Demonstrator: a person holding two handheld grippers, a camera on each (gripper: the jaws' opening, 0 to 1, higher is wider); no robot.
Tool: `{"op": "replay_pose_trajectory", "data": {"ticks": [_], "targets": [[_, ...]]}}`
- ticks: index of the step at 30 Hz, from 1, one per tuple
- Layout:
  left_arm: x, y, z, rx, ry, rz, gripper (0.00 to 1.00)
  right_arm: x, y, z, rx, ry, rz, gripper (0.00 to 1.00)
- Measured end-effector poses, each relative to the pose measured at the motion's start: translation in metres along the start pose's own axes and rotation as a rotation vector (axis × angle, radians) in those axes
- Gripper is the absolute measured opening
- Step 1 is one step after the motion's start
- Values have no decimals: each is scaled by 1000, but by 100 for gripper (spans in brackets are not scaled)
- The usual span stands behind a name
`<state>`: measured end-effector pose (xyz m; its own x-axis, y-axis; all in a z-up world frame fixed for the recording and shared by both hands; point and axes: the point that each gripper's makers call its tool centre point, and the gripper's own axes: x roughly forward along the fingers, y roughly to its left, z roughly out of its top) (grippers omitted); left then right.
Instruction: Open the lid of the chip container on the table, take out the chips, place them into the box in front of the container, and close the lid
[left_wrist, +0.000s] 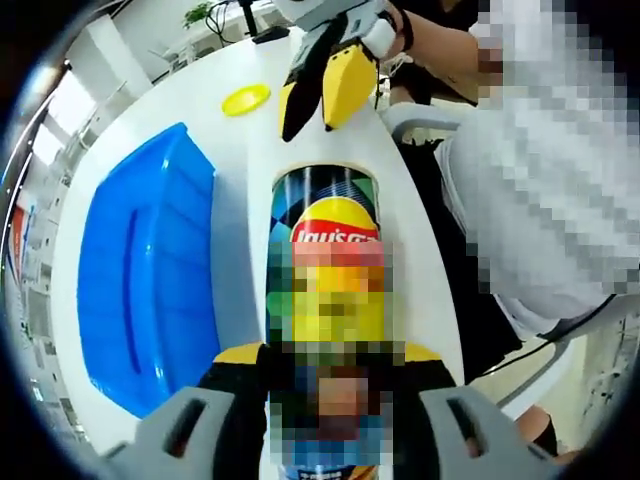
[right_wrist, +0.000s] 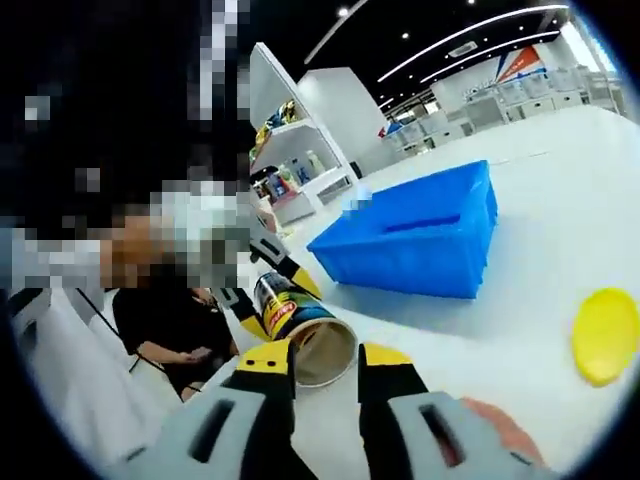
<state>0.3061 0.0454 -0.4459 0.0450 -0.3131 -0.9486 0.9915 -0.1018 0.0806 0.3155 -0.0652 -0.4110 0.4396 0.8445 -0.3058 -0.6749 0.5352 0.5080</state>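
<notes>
Tall printed cardboard chip can (left_wrist: 325, 250), lid off: left gripper (left_wrist: 325, 375) jaws clamped on it, tilted; right gripper (right_wrist: 325, 370) jaws apart at its mouth. Reach in gently, avoid crushing chips.

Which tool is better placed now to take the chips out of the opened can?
The right tool. Its open jaws face the mouth of the cylindrical chip can, lying on the white table. The left tool clamps the can's body, and the round yellow plastic lid is already off.

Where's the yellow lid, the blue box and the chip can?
yellow lid (right_wrist: 606, 336), right gripper view, its middle.
blue box (left_wrist: 140, 270), left gripper view, inside floor.
chip can (left_wrist: 330, 225), left gripper view, its side.
</notes>
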Motion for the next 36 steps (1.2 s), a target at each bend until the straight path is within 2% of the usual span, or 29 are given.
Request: {"op": "replay_pose_trajectory", "data": {"ticks": [6, 10, 14, 16, 18, 21, 25, 28, 31, 33, 34, 35, 36], "targets": [[1, -1, 1, -2, 4, 3, 47, 10, -1, -14, 96, 67, 19, 24], [2, -2, 1, 4, 13, 8, 47, 14, 6, -13, 138, 70, 56, 24], [2, -2, 1, 5, 8, 6, 47, 17, 8, -14, 165, 98, 65, 23], [2, -2, 1, 7, 8, 5, 47, 18, 9, -15, 207, 110, 81, 20], [2, -2, 1, 0, 7, 0, 47, 19, 10, -16, 201, 118, 79, 21], [2, -3, 2, 4, 9, -6, 47, 22, 10, -19, 251, 153, 81, 19], [3, -5, 4, 15, 5, -8, 47, 27, 10, -18, 268, 161, 94, 13], [3, -5, 4, 16, 10, -5, 47, 28, 12, -18, 282, 184, 98, 13], [4, -5, 4, 16, 13, -3, 47, 27, 14, -19, 262, 207, 81, 12], [4, -5, 4, 20, 16, -2, 47, 27, 10, -19, 220, 217, 66, 14], [4, -5, 4, 23, 17, -2, 47, 27, 13, -19, 214, 219, 75, 11], [4, -5, 4, 19, 19, 0, 47, 27, 17, -19, 233, 221, 90, 6], [4, -5, 4, 18, 19, 1, 47, 28, 23, -19, 304, 232, 103, 3]]}}
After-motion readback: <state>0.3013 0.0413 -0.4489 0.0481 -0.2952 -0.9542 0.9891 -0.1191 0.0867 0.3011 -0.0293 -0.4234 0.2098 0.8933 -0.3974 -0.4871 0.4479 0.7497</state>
